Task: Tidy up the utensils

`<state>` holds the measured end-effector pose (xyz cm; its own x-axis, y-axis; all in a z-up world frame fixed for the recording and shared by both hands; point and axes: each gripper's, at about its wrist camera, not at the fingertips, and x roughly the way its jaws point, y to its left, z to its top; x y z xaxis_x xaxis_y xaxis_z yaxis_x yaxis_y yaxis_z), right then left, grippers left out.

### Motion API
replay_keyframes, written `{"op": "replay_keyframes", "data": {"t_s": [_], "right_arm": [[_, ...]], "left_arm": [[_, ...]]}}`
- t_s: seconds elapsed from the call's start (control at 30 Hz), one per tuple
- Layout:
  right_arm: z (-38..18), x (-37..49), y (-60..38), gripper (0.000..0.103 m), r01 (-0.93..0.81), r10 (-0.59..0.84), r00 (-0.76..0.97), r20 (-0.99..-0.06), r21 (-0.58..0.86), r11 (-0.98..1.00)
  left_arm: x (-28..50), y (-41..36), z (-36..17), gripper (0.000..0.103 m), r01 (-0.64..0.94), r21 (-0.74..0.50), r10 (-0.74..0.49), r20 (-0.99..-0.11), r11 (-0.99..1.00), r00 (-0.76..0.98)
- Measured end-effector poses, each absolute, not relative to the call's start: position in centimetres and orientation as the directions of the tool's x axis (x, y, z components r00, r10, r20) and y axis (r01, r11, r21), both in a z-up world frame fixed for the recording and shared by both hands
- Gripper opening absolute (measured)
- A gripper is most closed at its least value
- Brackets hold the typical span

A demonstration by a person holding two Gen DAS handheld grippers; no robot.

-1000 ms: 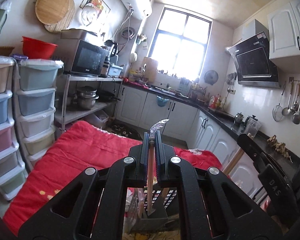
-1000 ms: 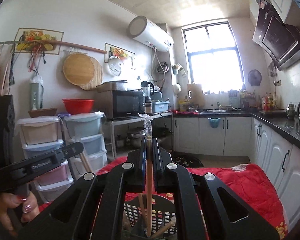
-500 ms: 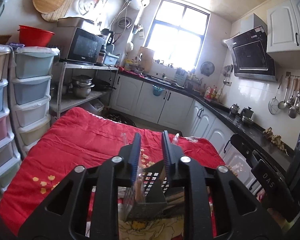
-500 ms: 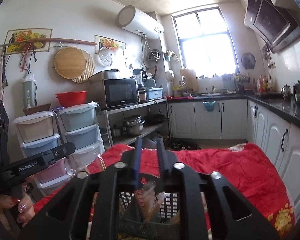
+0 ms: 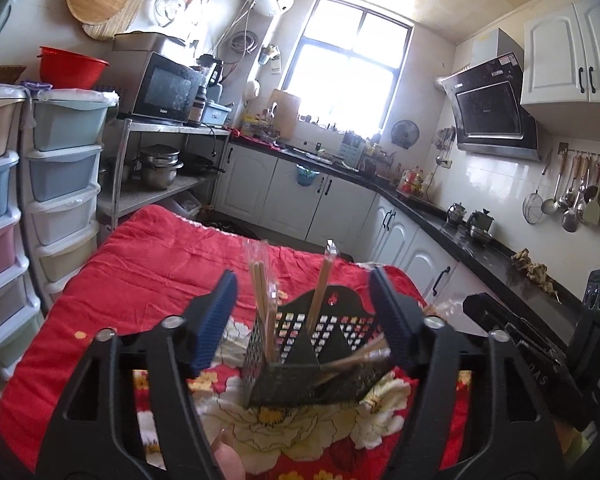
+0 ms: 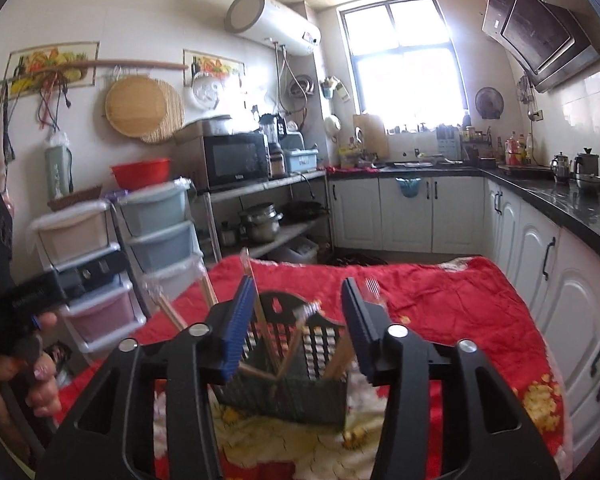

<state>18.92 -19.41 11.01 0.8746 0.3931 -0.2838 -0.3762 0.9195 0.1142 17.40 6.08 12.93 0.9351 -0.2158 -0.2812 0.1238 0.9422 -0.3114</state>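
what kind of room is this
A home kitchen, most likely: a range hood on a tiled wall over a dark countertop, ladles and strainers hung on a rail, and a microwave on a metal shelf with pots beneath.

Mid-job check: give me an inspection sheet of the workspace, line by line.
Surface: red flowered cloth covers the table.
Job's things: black slotted holder stands on the cloth, wrapped chopsticks stand and lean inside it.
Clutter: nothing seen on the cloth beyond the holder.
Grippers: left tool and right tool have just been opening; both open around the holder, gripping nothing.
Cables: cords hang on the wall.
Surroundings: stacked drawers, microwave, window, black counter.
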Motion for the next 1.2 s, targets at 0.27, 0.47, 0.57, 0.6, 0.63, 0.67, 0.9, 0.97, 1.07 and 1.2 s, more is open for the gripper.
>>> {"op": "replay_keyframes", "data": {"t_s": [0.27,0.47,0.57,0.6,0.63,0.67,0.9,0.97,1.07,1.2], "right_arm": [[8.7,16.5,-19.9,0.061,-0.363,0.382,0.853,-0.356,0.122,0.924],[6.8,15.3,-20.0,0.07,-0.352,0.376,0.828,-0.417,0.136,0.926],[5.6,14.6,-20.0,0.073,-0.347,0.373,0.812,-0.449,0.141,0.927],[5.2,14.4,-20.0,0.074,-0.347,0.372,0.807,-0.459,0.141,0.927],[4.8,14.2,-20.0,0.075,-0.344,0.37,0.803,-0.468,0.143,0.928],[4.3,14.0,-20.0,0.076,-0.339,0.367,0.797,-0.48,0.147,0.929],[2.1,12.9,-19.6,0.082,-0.321,0.331,0.793,-0.512,0.112,0.941],[1.7,12.6,-19.8,0.085,-0.317,0.331,0.8,-0.5,0.114,0.941],[1.5,12.0,-20.1,0.09,-0.307,0.32,0.83,-0.456,0.104,0.946],[2.0,10.7,-20.3,0.095,-0.298,0.303,0.888,-0.345,0.068,0.952]], "left_arm": [[15.6,5.6,11.0,0.091,0.126,-0.293,-0.226,-0.337,0.948,0.914],[14.6,5.1,9.0,0.092,0.132,-0.284,-0.239,-0.383,0.95,0.892],[14.2,4.8,7.7,0.092,0.132,-0.279,-0.243,-0.413,0.951,0.878],[14.1,4.7,7.4,0.092,0.128,-0.277,-0.24,-0.424,0.952,0.873],[14.0,4.7,6.9,0.092,0.126,-0.277,-0.241,-0.434,0.953,0.868],[14.0,4.6,6.5,0.092,0.126,-0.278,-0.243,-0.441,0.952,0.864],[13.2,3.9,3.3,0.092,0.122,-0.258,-0.241,-0.501,0.958,0.831],[12.9,3.7,2.5,0.092,0.124,-0.257,-0.242,-0.502,0.958,0.831],[12.3,3.4,2.0,0.092,0.127,-0.246,-0.235,-0.478,0.961,0.846],[11.5,2.7,1.7,0.092,0.127,-0.216,-0.21,-0.423,0.968,0.881]]}}
